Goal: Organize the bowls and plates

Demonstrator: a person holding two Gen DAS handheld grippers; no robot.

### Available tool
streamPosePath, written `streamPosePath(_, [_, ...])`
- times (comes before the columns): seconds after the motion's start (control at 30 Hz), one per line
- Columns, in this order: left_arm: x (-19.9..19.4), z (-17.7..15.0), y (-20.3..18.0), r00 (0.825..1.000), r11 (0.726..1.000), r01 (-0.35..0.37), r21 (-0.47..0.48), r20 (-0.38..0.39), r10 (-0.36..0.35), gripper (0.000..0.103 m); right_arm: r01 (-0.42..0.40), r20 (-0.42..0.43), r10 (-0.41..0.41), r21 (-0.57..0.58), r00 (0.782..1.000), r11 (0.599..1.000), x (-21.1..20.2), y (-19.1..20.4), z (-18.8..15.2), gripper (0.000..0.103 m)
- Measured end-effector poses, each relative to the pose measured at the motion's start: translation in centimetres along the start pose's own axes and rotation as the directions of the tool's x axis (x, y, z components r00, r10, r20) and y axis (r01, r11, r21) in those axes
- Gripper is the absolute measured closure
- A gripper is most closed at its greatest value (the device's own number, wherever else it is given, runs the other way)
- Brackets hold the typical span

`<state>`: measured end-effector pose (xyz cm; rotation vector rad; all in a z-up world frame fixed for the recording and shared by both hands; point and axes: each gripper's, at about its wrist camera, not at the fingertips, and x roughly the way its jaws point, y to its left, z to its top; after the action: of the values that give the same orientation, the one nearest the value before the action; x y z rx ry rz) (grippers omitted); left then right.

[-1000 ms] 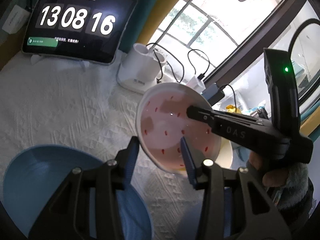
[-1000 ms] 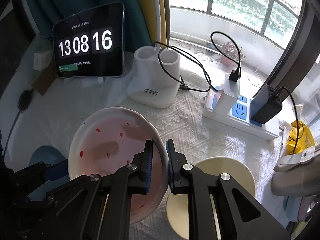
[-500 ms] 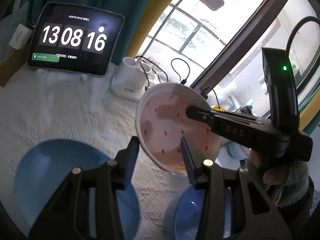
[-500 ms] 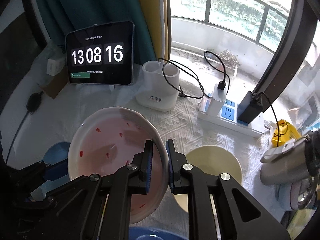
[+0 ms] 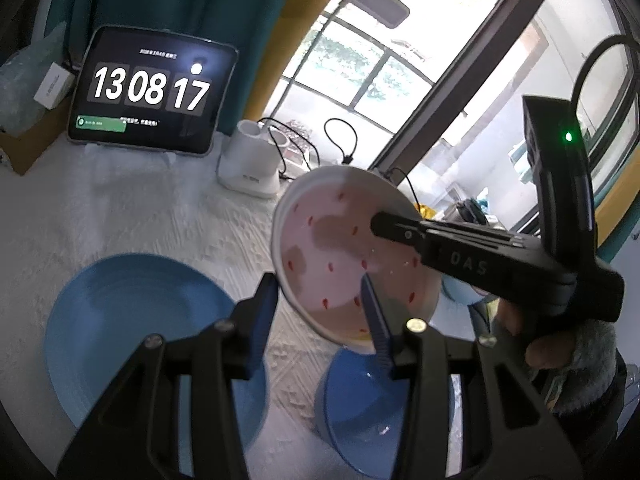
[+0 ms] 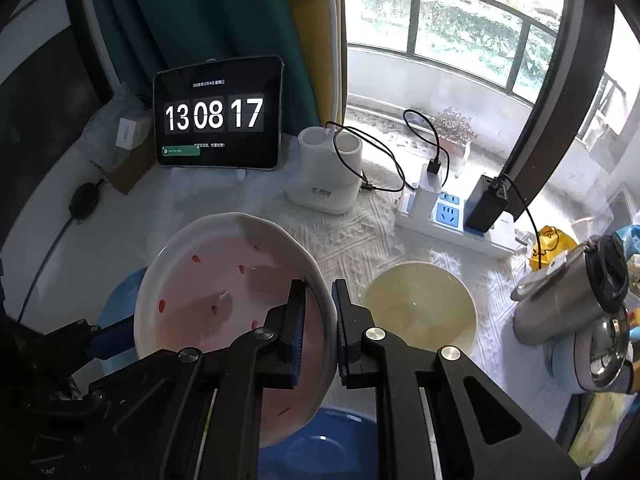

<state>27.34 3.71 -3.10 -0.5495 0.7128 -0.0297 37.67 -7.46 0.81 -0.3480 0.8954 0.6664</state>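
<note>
A white plate with a pink inside and red flecks hangs tilted above the table. My right gripper is shut on its right rim, one pad inside and one outside. In the left wrist view the same plate fills the middle, with the right gripper reaching in from the right. My left gripper has its jaws apart astride the plate's lower left rim, with no clear pinch. A blue plate and a blue bowl lie on the cloth below. A cream bowl sits to the right.
At the back stand a tablet clock, a white charging stand with cables and a power strip. A steel flask lies at the right by the table's edge. A white textured cloth covers the table.
Both grippers and the pink plate have risen and drawn back together, so the table looks farther off. The blue bowl has come into view below. The clock went from 16 to 17.
</note>
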Motion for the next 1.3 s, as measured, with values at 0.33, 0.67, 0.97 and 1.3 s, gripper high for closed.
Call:
streamPosePath(0.33, [-1.4, -2.0, -1.9, 1.0, 0.999, 0.008, 0.031, -0.009, -0.008, 0.059, 0.007, 0.024, -0.008, 0.031, 1.0, 0.999, -2.5, -0.3, -2.7, 0.088])
streamPosePath(0.67, [-1.7, -4.4, -3.7, 0.999, 0.997, 0.026, 0.066, -0.044, -0.023, 0.059, 0.016, 0.027, -0.017, 0.069, 0.999, 0.998, -4.1, -1.2, -5.9, 0.088])
streamPosePath(0.97, [-1.5, -6.7, -4.6, 0.995, 0.996, 0.045, 0.08, -0.088, -0.038, 0.059, 0.031, 0.015, -0.033, 0.109, 0.999, 0.994, -4.8, -1.7, -9.3, 0.088])
streamPosePath(1.3, [-0.9, -8.9, -4.2, 0.991, 0.995, 0.046, 0.089, -0.133, -0.034, 0.059, 0.034, -0.025, -0.03, 0.134, 0.999, 0.99, -3.9, -1.7, -12.5, 0.088])
